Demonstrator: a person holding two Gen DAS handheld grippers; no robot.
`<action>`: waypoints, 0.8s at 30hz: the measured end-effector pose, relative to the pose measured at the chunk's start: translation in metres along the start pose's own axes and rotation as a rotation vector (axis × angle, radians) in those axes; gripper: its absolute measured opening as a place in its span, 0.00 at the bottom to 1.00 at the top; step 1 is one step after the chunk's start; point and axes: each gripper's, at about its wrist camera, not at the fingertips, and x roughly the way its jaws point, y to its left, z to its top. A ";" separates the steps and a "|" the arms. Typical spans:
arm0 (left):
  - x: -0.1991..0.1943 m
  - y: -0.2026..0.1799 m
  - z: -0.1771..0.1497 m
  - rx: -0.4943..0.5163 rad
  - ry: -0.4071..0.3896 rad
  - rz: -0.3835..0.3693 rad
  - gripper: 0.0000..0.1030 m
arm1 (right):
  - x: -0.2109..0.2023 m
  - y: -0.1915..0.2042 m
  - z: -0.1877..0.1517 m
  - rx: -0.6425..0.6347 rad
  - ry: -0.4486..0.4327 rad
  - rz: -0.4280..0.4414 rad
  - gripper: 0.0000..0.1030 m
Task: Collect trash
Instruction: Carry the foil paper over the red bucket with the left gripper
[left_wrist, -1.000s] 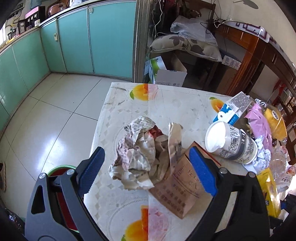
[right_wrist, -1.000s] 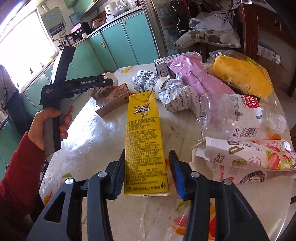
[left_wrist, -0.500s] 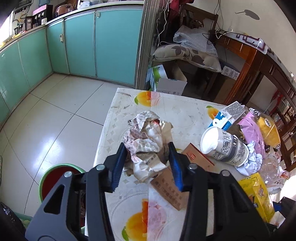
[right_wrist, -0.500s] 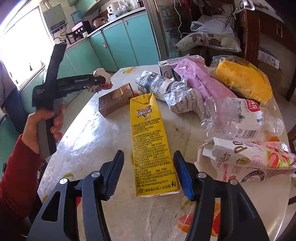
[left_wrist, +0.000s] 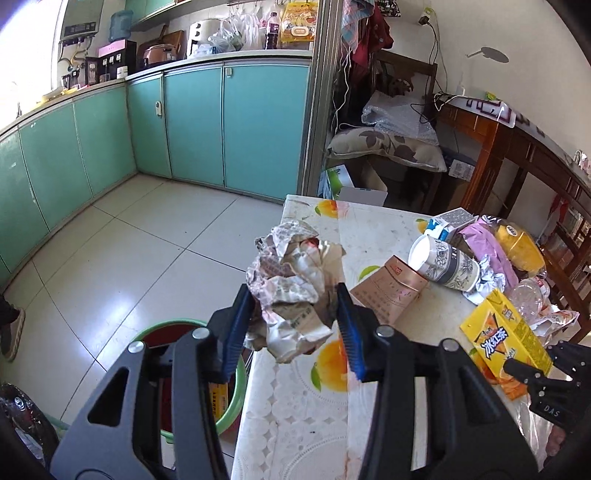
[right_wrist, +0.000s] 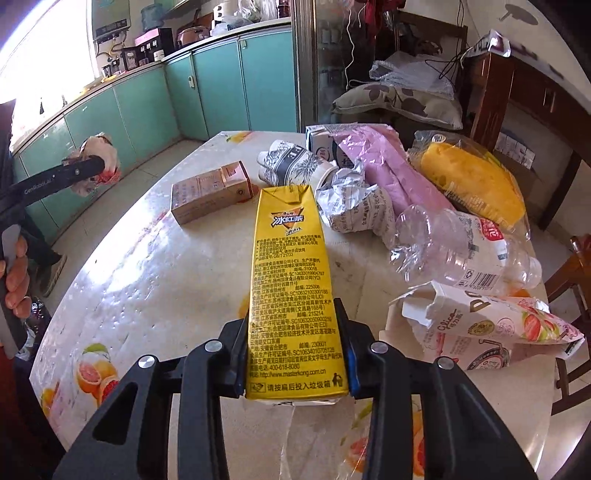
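My left gripper (left_wrist: 295, 325) is shut on a crumpled paper wad (left_wrist: 291, 280), held in the air over the table's left edge. Below it on the floor stands a green-rimmed bin (left_wrist: 229, 417). The right wrist view shows that wad (right_wrist: 98, 162) at the far left in the left gripper. My right gripper (right_wrist: 293, 345) is shut on a yellow drink carton (right_wrist: 291, 280), lifted slightly off the table. The same yellow carton (left_wrist: 506, 336) appears at the right of the left wrist view.
On the table (right_wrist: 147, 266) lie a brown box (right_wrist: 207, 192), a patterned paper cup (right_wrist: 291, 166), a pink bag (right_wrist: 388, 173), a clear plastic bottle (right_wrist: 461, 247), an orange snack bag (right_wrist: 472, 177) and a torn pink carton (right_wrist: 491, 325). Teal cabinets (left_wrist: 192, 122) line the floor's far side.
My left gripper closed on the paper wad and lifted it off the table toward the left edge. My right gripper opened briefly, then closed on the yellow carton and raised it.
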 end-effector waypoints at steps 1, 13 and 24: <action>-0.002 0.002 -0.001 0.005 -0.005 0.002 0.43 | -0.004 0.002 0.002 0.004 -0.013 0.001 0.35; -0.008 0.043 -0.011 -0.040 -0.013 0.067 0.43 | -0.032 0.050 0.025 0.058 -0.125 0.070 0.35; -0.010 0.075 -0.022 -0.073 0.002 0.100 0.44 | -0.018 0.123 0.054 -0.006 -0.133 0.197 0.35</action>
